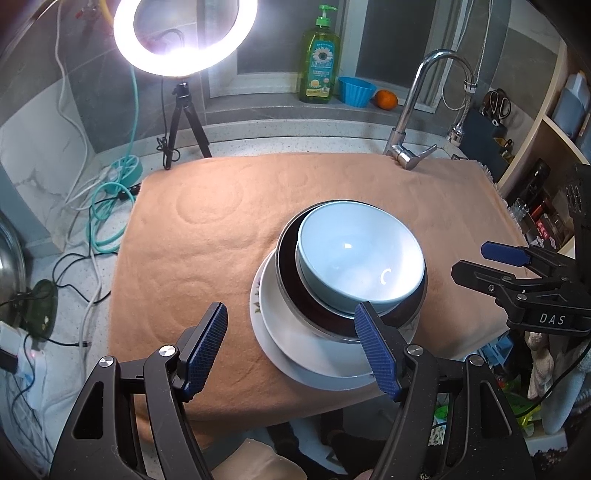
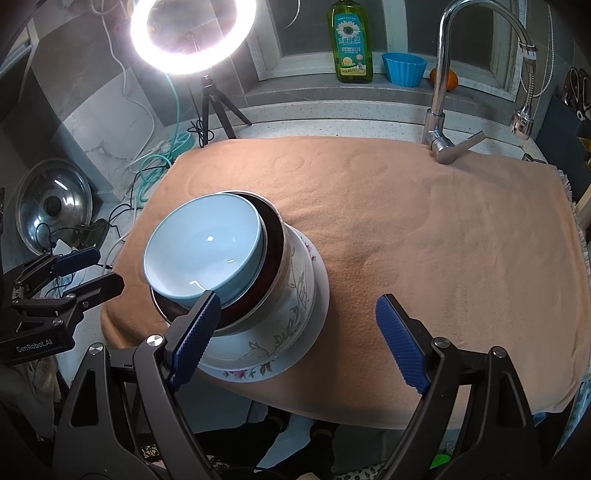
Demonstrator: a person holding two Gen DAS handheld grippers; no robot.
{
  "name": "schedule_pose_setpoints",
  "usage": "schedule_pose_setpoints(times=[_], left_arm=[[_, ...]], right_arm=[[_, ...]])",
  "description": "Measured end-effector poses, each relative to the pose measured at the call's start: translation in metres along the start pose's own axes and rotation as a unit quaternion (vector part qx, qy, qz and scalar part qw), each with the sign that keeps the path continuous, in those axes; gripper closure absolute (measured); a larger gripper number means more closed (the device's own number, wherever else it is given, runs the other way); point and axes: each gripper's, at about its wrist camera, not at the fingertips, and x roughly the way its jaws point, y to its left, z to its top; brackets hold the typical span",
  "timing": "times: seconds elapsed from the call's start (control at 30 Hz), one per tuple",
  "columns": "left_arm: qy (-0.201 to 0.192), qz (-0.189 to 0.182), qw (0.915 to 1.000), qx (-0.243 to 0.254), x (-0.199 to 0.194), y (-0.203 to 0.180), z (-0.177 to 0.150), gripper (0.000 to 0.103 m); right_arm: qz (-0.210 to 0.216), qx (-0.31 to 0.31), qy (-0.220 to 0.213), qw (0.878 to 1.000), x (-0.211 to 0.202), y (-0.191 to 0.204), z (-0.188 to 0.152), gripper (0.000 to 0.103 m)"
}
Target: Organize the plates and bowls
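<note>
A stack of dishes stands on the orange towel [image 1: 192,258]. A light blue bowl [image 1: 360,254] sits on top, inside a dark metal-rimmed bowl [image 1: 291,280], on a white floral bowl [image 2: 295,295] and a white plate [image 1: 317,373]. The blue bowl [image 2: 203,251] leans a little in the stack. My left gripper [image 1: 295,354] is open and empty, just in front of the stack. My right gripper [image 2: 299,339] is open and empty, its left finger close to the stack's near side. The right gripper also shows at the right edge of the left wrist view [image 1: 480,264].
A ring light [image 1: 184,33] on a tripod stands behind the towel at the left. A faucet [image 1: 410,147] rises at the back right. A soap bottle [image 1: 319,62], blue cup [image 1: 356,90] and orange [image 1: 386,99] sit on the sill. Cables [image 1: 107,218] and a pot lid [image 2: 53,205] lie at the left.
</note>
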Motion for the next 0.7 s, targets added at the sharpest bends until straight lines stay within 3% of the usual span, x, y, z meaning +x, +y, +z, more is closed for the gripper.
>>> schedule_pose_setpoints(times=[0.7], left_arm=[[-0.001, -0.004, 1.0, 0.001, 0.0002, 0.0009, 0.0017, 0.032]], right_arm=[[0.001, 0.002, 0.001, 1.0, 0.001, 0.0023, 0.0008, 0.015]])
